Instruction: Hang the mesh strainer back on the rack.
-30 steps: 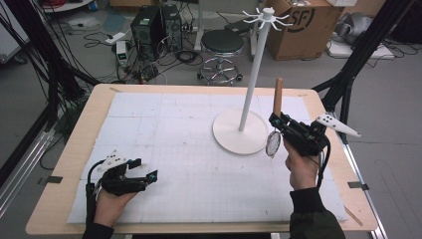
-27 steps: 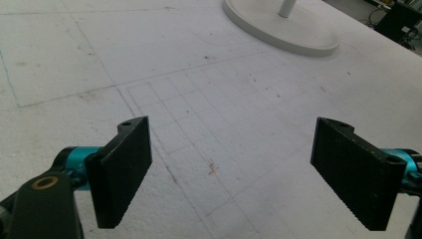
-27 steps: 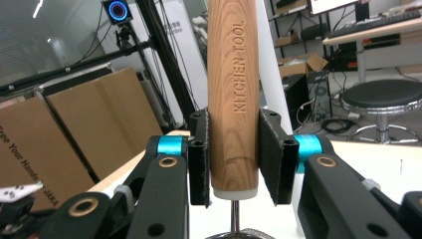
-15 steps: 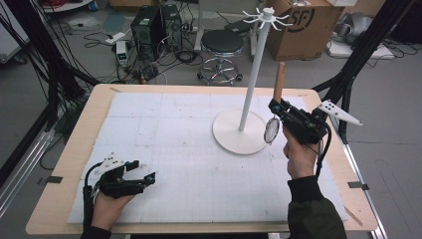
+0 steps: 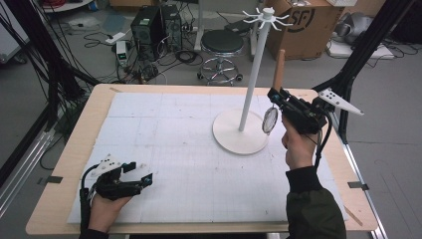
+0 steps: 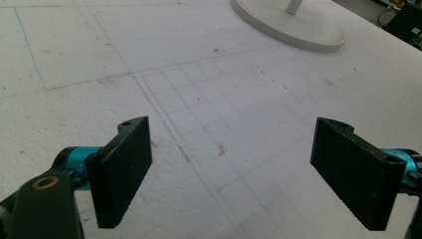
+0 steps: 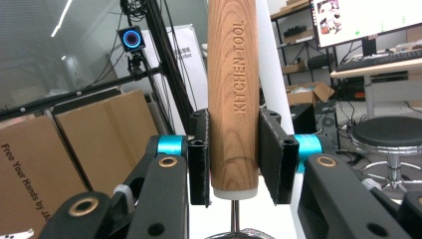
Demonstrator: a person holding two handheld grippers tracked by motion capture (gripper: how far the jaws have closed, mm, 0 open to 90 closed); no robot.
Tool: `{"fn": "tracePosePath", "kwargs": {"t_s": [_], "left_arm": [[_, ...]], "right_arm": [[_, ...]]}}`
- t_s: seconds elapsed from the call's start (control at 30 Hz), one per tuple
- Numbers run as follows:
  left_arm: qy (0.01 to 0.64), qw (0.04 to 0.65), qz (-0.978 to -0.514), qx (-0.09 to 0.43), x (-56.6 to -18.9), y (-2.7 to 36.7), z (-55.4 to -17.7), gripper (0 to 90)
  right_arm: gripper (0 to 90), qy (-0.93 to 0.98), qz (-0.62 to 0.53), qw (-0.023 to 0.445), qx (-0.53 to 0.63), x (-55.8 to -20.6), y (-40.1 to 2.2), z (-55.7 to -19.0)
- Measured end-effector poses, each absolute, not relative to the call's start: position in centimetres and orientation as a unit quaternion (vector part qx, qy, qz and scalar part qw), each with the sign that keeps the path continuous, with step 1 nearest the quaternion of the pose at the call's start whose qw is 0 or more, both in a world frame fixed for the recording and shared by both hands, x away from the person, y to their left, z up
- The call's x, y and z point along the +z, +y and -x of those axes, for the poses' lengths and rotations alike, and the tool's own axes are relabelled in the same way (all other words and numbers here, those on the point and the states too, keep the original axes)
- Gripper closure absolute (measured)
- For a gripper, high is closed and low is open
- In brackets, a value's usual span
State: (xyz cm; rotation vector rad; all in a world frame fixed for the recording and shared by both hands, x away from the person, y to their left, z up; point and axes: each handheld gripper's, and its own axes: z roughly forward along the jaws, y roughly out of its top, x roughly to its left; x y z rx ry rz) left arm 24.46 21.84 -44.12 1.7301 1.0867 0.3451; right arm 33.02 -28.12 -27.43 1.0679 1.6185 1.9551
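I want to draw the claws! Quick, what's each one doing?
Left claw: open, holding nothing, low over the table.
Right claw: closed on the strainer's wooden handle, beside the stand.

High view overhead; gripper views close; stand (image 5: 240,129) (image 6: 293,27) shared.

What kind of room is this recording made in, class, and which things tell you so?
Probably a lab or workshop, not a kitchen: a computer tower and loose cables lie on the floor, cardboard boxes are stacked behind, and black camera-rig struts frame the wooden table.
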Motion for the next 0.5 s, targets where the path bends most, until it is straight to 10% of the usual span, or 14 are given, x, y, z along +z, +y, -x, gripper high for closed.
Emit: {"fn": "tracePosePath", "kwargs": {"t_s": [0.5], "left_arm": [[0.457,0.51,-0.714,0.143,-44.3,22.2,-24.5,17.1]], "right_arm": [[68.5,0.568,-0.371,0.196,0.708,-25.3,-28.0,-34.2]]}}
